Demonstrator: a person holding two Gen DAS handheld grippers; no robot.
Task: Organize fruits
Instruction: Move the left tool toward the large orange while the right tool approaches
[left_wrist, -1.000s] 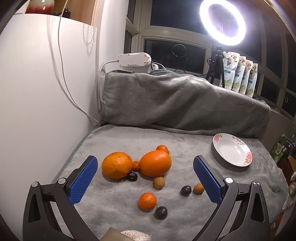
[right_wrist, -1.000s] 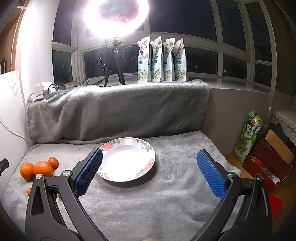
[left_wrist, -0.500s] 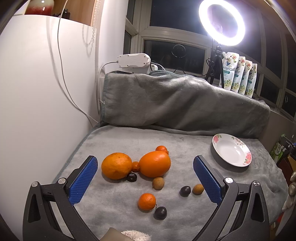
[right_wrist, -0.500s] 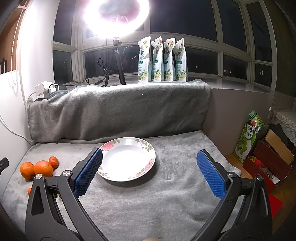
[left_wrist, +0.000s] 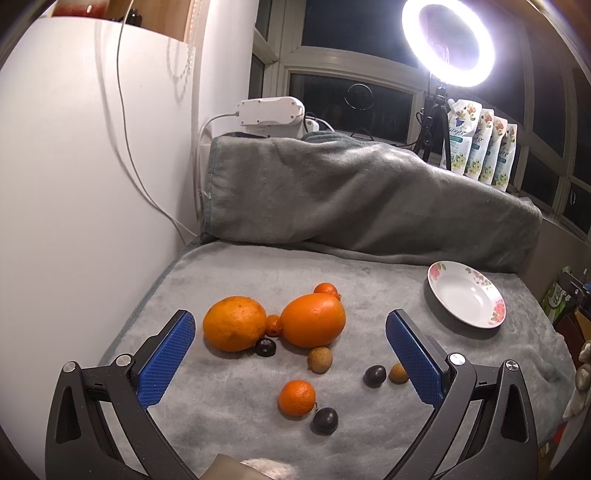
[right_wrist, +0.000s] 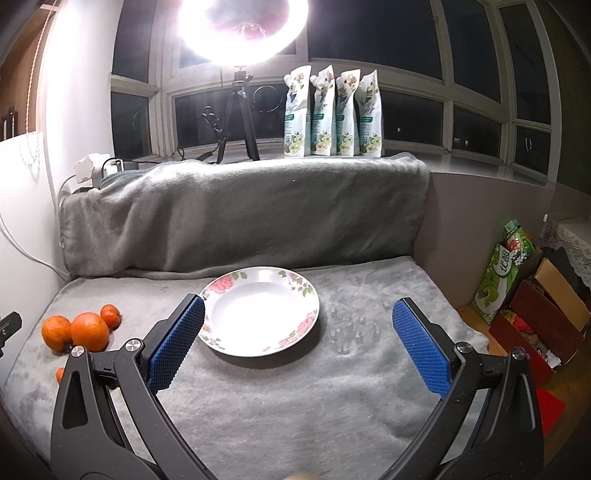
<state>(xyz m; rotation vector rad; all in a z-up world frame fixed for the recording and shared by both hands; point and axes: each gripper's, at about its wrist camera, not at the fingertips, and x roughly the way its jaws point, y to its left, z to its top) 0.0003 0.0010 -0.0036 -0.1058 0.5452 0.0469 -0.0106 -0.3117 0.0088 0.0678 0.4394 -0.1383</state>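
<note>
While the left gripper (left_wrist: 290, 356) hovers with jaws spread wide, holding nothing, two large oranges (left_wrist: 312, 320) and small fruits lie between its fingers, the plate (left_wrist: 466, 294) beyond its right finger. The right gripper (right_wrist: 297, 341), equally wide and empty-handed, frames that plate just past its left finger.

Home window nook — grey blanket (right_wrist: 240, 206), ring light (left_wrist: 447, 40), refill pouches (right_wrist: 332, 114)
</note>
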